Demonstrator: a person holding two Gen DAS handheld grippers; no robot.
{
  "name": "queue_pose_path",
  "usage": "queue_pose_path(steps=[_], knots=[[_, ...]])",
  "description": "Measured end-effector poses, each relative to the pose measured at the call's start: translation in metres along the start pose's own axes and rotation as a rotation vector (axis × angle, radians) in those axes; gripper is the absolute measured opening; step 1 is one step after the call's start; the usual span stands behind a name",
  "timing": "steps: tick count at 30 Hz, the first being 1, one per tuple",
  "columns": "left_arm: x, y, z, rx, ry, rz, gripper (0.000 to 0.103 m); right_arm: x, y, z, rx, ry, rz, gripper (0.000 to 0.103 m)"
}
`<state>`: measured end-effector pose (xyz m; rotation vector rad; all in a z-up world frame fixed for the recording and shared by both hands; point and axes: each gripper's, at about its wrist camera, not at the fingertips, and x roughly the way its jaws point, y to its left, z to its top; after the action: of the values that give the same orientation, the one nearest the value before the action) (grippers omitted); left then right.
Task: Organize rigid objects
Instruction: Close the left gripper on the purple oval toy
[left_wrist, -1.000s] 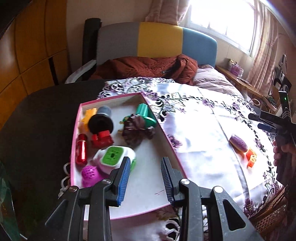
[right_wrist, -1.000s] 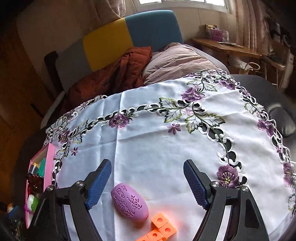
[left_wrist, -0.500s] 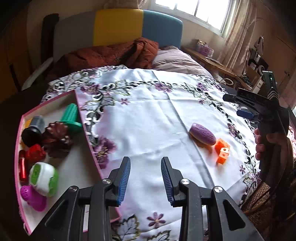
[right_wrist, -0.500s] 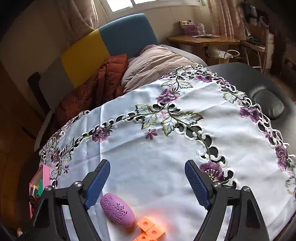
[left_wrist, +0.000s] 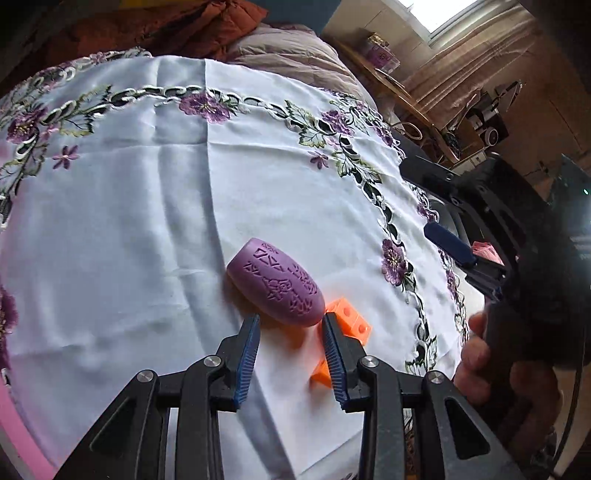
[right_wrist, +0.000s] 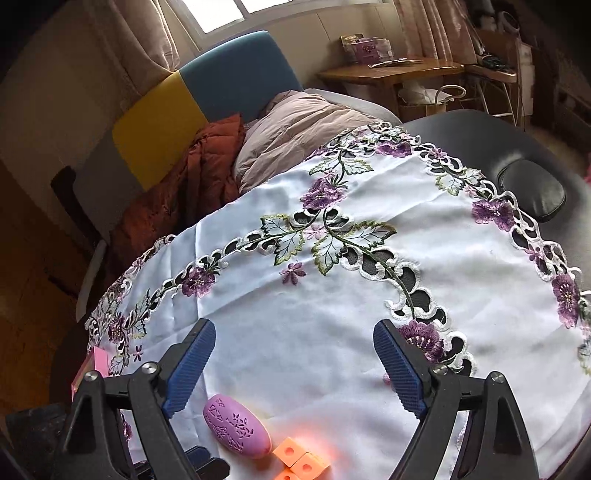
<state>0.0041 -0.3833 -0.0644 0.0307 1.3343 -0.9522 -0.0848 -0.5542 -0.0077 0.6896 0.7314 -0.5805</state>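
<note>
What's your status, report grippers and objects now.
Left gripper opening, closing in on purple oval, not gripping. Right gripper opening, empty above cloth. Orange cubes crowd the oval's right side.

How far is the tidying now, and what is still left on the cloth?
Done: cannot be judged here, since only a pink box edge shows. In hand: nothing yet; the left tool is opening just short of the purple oval piece. Left: that piece and the orange cubes on the white tablecloth; the right tool is empty, opening.
</note>
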Motion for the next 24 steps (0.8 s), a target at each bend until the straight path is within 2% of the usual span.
queue_pose_path(steps=[2,5,9,13,16,21,24], knots=[[0.012,0.001,0.008,-0.045,0.022,0.0,0.043,0.0,-0.002,0.001,0.015,0.0,0.013,0.088],[0.025,0.002,0.018,-0.088,0.035,0.005,0.043,-0.001,-0.005,0.002,0.032,-0.004,0.023,0.089],[0.035,-0.002,0.031,-0.08,0.03,0.05,0.044,-0.001,-0.008,0.003,0.054,-0.003,0.032,0.089],[0.044,-0.015,0.042,-0.022,0.035,0.117,0.045,-0.003,-0.016,0.005,0.098,-0.013,0.032,0.089],[0.051,-0.026,0.044,0.061,0.04,0.176,0.045,-0.003,-0.023,0.006,0.136,-0.01,0.04,0.089],[0.061,-0.044,0.041,0.27,0.051,0.272,0.045,0.0,-0.026,0.007,0.155,0.002,0.039,0.089],[0.054,-0.037,0.035,0.305,0.013,0.262,0.044,0.002,-0.027,0.007,0.151,0.007,0.031,0.089]])
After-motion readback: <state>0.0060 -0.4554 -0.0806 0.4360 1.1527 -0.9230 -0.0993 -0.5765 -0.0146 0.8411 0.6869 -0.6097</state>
